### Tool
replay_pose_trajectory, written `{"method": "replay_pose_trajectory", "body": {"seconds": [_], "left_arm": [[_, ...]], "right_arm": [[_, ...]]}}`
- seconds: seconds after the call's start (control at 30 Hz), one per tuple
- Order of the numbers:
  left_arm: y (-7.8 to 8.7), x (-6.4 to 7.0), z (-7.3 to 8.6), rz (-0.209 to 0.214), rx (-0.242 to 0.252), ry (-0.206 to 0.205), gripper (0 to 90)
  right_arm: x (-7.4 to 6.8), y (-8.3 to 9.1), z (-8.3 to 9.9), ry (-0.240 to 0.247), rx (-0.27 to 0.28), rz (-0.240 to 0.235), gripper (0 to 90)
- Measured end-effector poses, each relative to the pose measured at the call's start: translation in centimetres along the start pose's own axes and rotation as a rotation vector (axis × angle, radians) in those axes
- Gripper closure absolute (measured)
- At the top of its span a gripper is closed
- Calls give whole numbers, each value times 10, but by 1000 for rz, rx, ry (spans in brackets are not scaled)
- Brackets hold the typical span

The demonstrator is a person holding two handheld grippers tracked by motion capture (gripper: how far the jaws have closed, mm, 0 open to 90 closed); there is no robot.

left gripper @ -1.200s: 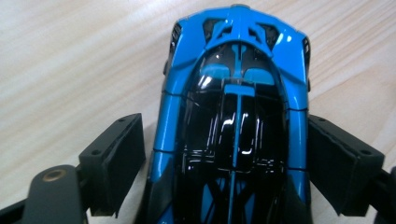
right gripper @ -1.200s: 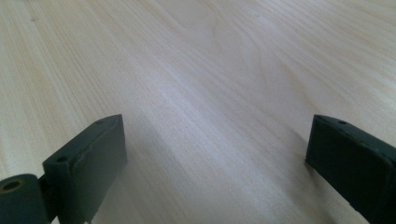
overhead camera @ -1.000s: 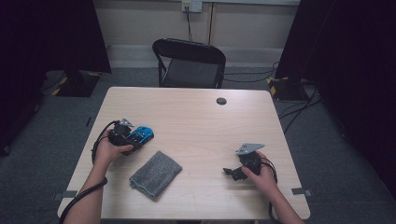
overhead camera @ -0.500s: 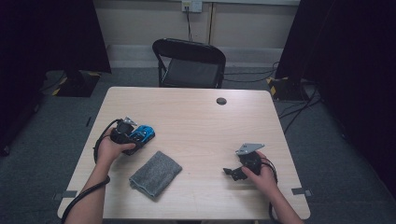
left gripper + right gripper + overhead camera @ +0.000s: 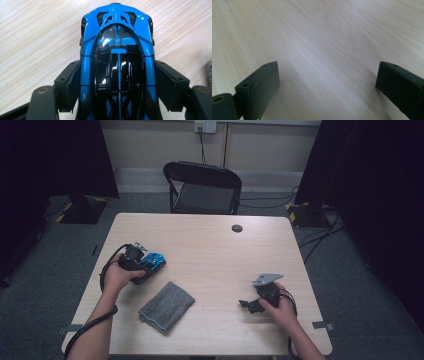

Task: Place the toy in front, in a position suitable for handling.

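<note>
The left gripper [image 5: 146, 266] held the blue toy car [image 5: 117, 57] clamped between its jaws, nose pointing away over the table [image 5: 210, 245], with the grey cloth [image 5: 166, 306] just beside it, while the right gripper [image 5: 248, 304], well apart, rested with jaws spread wide.

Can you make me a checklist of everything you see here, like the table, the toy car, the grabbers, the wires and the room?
Surface: pale wooden table, bare wood across its middle.
Job's things: blue and black toy car sits between the pads of the left gripper; both pads press its sides.
Clutter: folded grey cloth lying near the front edge; small dark round thing near the far edge.
Grippers: left gripper shut on the toy car; right gripper open, jaws wide apart over bare wood.
Cables: black cable trails along the left forearm.
Surroundings: black folding chair behind the table, grey carpet, dark curtains at both sides.
</note>
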State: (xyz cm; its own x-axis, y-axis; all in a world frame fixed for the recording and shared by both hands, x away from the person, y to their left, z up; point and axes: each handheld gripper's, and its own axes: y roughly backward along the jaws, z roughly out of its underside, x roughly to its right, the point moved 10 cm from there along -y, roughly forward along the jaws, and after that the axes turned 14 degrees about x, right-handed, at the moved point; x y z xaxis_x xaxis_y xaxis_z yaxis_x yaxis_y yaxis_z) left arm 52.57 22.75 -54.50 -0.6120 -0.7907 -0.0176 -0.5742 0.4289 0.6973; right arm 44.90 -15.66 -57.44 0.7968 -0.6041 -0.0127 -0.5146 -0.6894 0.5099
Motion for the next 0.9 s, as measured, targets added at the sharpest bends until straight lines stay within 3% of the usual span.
{"method": "replay_pose_trajectory", "body": {"seconds": [0.2,0.5,0.9], "left_arm": [[2,3,-9,7,12,4,283],[2,11,-28,20,22,-35,283],[-12,34,-53,63,29,-83,283]], "right_arm": [[0,0,0,0,0,0,46],[0,0,0,0,0,0,46],[0,0,0,0,0,0,46]]}}
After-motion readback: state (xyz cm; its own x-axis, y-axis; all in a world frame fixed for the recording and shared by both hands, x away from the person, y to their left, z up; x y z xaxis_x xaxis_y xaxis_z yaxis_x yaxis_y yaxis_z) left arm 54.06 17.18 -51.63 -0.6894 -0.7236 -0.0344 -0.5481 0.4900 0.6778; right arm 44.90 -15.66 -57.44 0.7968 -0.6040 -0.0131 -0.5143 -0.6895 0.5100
